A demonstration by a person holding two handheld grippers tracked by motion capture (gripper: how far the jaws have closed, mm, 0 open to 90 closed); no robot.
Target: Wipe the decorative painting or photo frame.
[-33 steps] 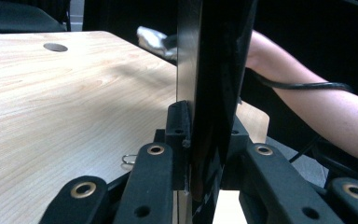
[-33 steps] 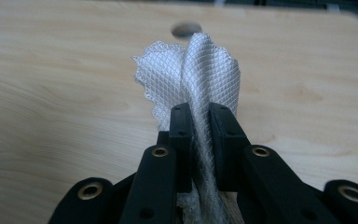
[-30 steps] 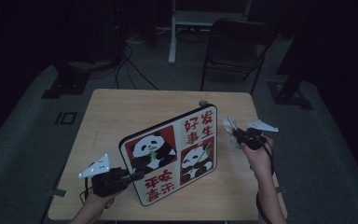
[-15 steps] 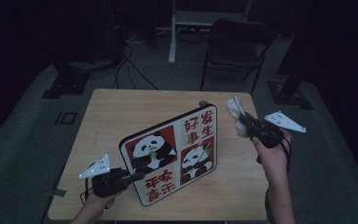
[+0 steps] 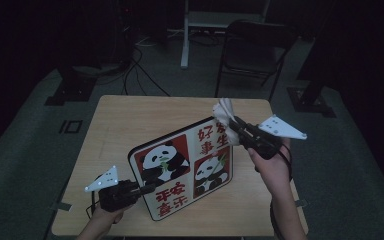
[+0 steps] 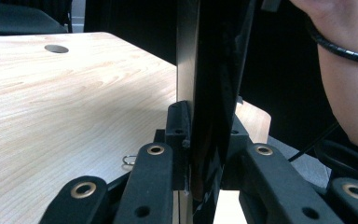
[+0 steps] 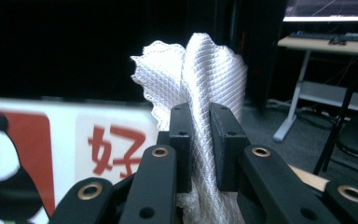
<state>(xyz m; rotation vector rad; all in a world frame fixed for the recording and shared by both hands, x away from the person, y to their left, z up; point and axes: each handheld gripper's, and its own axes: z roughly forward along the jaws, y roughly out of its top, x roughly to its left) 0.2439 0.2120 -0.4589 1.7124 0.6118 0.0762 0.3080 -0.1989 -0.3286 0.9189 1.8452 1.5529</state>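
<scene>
Left hand-held gripper (image 5: 142, 189): jaws closed on the lower left edge of the board (image 5: 190, 167), one pad on each face; in the left gripper view the board's dark edge (image 6: 209, 93) rises straight up between the jaws.
Right hand-held gripper (image 5: 232, 127): jaws pinched on a white cloth (image 5: 224, 111); in the right gripper view the quilted cloth (image 7: 200, 79) fans out above the closed pads.
Board: stands on edge on the table (image 5: 130, 120), tilted, its face with pandas and red characters turned toward the person; it runs from the left hand-held gripper up to the right one.
Cloth: at the board's upper corner, just ahead of the right hand-held gripper's jaws; whether it touches the board I cannot tell.
Table: pale wood grain, rounded corners, bare beyond the board; a round cable hole (image 6: 56, 48) lies far ahead of the left hand-held gripper, a small wire ring (image 6: 129, 159) just beside its left jaw.
Room: dark; grey floor (image 5: 25, 150) on all sides of the table.
Chair (image 5: 252, 55): black, folding, beyond the table, past the right hand-held gripper.
Desk (image 7: 328, 44): pale top on a white leg, far ahead and to the right of the right hand-held gripper.
Cables (image 5: 142, 70): on the floor beyond the table, far ahead of the left hand-held gripper.
</scene>
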